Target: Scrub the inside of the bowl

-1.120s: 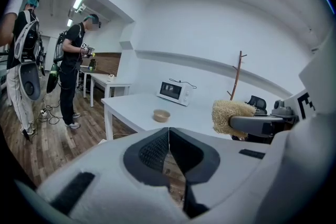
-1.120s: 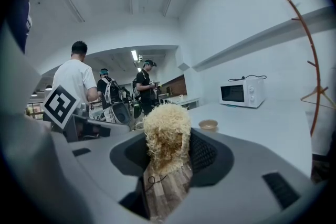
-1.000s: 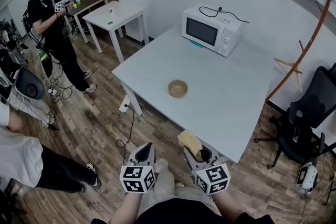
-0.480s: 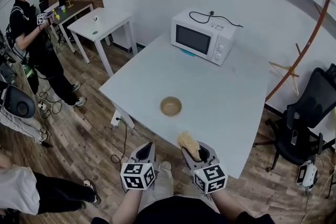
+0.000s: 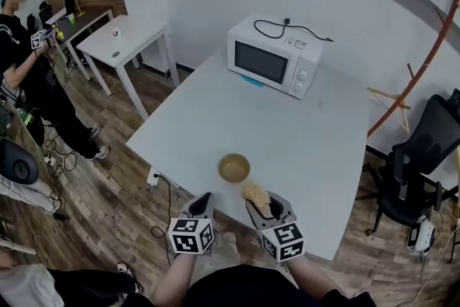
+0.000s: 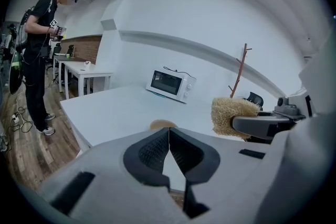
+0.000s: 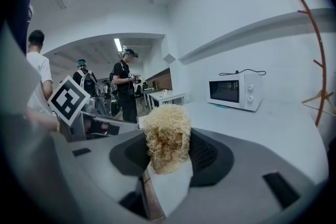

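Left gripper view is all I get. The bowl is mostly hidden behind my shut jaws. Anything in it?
Observer: Head view shows the bowl upright on the white table, and it looks empty.
Operator: Is the right gripper actually clamped on the loofah scrubber? I only see it side-on.
Observer: Yes. Right gripper view shows both jaws pressed on it, with the frizzy end sticking out past them.
Operator: Is it in the bowl yet?
Observer: No. From above, it is just short of the bowl's near rim, slightly to the right, not inside.
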